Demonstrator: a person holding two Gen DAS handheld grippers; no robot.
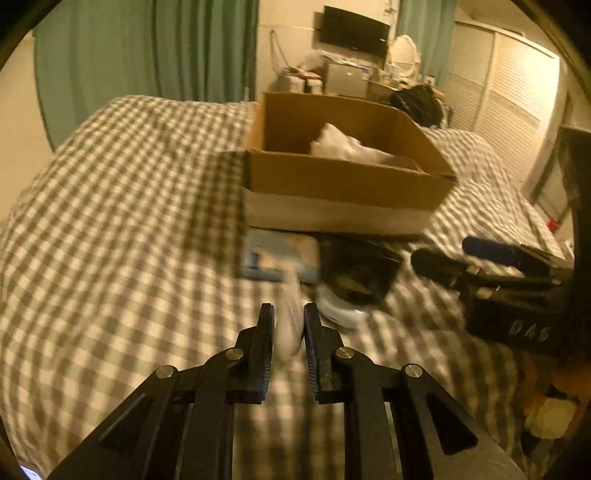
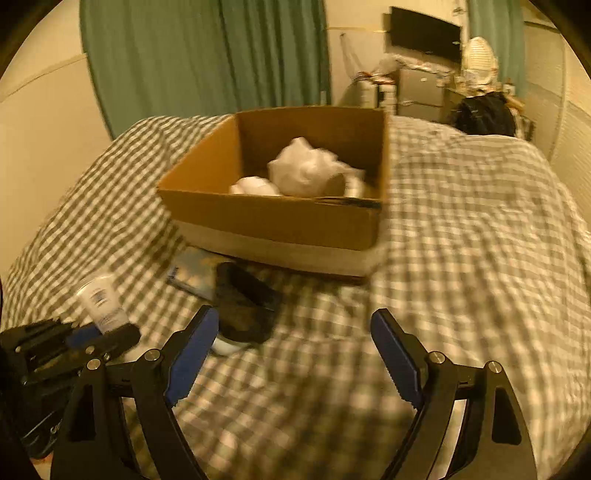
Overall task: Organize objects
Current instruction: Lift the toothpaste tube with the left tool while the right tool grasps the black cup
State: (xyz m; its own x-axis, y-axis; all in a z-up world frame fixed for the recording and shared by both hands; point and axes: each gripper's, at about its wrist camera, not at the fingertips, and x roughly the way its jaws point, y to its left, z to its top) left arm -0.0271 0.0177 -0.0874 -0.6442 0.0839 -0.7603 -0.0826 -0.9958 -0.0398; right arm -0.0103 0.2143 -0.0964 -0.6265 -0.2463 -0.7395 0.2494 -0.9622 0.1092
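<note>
My left gripper [image 1: 289, 314] is shut on a white tube [image 1: 290, 321] and holds it above the checked bed; the tube also shows in the right wrist view [image 2: 100, 301], held by the left gripper [image 2: 99, 334]. An open cardboard box [image 1: 343, 177] sits on the bed ahead, with crumpled white bags [image 2: 306, 171] inside. In front of the box lie a blue flat packet [image 1: 279, 258] and a black item on a white one [image 1: 354, 280]. My right gripper [image 2: 295, 328] is open and empty above the bed, and shows at the right of the left wrist view [image 1: 443, 264].
The checked bedspread [image 2: 461, 221] covers the whole bed. Green curtains [image 1: 147, 48] hang behind. A cluttered desk with a monitor [image 1: 352, 31] and a black bag [image 2: 480, 112] stand at the far end. White louvred doors [image 1: 509, 92] are on the right.
</note>
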